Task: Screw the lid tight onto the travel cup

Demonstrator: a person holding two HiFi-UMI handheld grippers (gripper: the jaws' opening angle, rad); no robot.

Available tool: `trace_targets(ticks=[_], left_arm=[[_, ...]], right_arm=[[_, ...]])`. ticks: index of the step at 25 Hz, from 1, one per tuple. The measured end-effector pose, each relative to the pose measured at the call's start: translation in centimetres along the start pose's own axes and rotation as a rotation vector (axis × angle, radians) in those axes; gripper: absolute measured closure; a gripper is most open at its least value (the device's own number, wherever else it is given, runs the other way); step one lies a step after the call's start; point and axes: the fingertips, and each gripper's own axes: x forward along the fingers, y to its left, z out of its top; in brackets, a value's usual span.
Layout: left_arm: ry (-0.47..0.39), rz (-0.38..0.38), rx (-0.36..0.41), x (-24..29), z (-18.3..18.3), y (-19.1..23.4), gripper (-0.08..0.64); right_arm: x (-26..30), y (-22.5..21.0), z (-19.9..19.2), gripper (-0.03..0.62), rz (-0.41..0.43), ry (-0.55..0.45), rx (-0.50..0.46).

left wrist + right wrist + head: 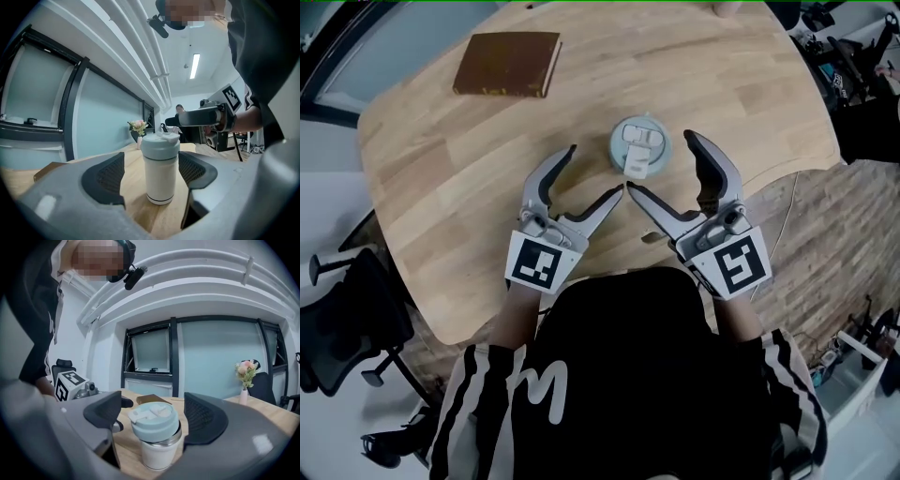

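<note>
The travel cup (639, 150) is set upright on the wooden table (441, 187), near the edge closest to the person, whose dark striped sleeves (487, 394) are seen at the bottom of the head view. An office chair (337, 328) is seen on the floor to the table's left.

The left gripper (596, 169) is held low over the table just left of the cup. Its jaws are spread wide and nothing is grasped; in the left gripper view the cup is seen past its pads, untouched. The right gripper (659, 161) is held just beside the cup on the other side, its jaws likewise released and wide. The cup is framed between its pads (204, 416), but no pad is seen pressing on it.

A brown book (508, 64) is laid flat at the far left of the table, well apart from the cup. A small vase of flowers (246, 373) is seen behind the table.

The pale blue lid (153, 420) is seated on the cup slightly tilted, and the steel rim (173, 439) is left showing beneath one side.
</note>
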Motion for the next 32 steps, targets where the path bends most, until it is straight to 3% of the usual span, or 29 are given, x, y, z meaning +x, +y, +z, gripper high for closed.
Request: trace_targets(ticks=[8, 18, 31, 32], left_arm=[[0.044, -0.015, -0.005, 2.9, -3.5, -0.5, 0.166], [0.047, -0.056, 0.008, 6.0, -4.7, -1.0, 0.138], [0.064, -0.128, 0.032, 8.3, -5.7, -2.4, 0.146], [0.060, -0.133, 0.036, 8.4, -5.7, -2.6, 0.172]], right_arm=[[2.0, 0.1, -1.4, 0.156, 0.019, 0.038, -0.020], [3.6, -0.2, -3.0, 0.138, 0.040, 0.072, -0.032], [4.4, 0.0, -3.7, 0.140, 0.070, 0.080, -0.029], [4.3, -0.1, -3.8, 0.140, 0.070, 0.081, -0.029]])
